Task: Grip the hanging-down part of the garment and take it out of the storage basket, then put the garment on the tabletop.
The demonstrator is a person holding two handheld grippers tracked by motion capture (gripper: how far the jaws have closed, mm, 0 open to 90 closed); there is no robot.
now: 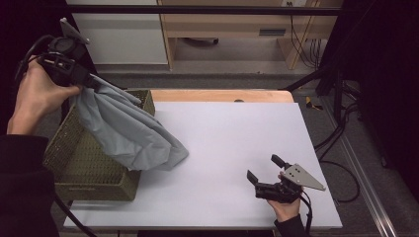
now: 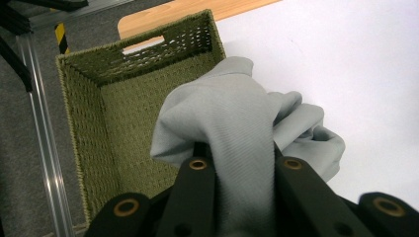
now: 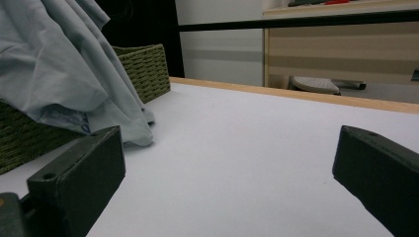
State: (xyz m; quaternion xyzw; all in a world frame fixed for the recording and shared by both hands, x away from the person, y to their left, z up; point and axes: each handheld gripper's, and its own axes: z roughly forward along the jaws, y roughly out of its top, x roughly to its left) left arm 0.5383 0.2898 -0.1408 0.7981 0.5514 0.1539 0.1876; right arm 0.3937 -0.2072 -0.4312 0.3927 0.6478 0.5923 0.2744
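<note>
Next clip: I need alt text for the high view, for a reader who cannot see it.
The left claw, raised at the table's left edge, is shut on a pale grey cloth that hangs down over a green woven basket, its lower end resting on the white table. The right claw rests open near the front right of the table, holding nothing.

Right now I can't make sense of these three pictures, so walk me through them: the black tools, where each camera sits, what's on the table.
A person works at a white table, holding a hand-operated gripper in each hand. One camera looks down from above; the other two ride on the grippers, looking along their black jaws. The left gripper is shut on a grey cloth, lifted so it drapes over the side of a green woven basket and onto the table. The right gripper rests low near the table's front edge, jaws open and empty.
</note>
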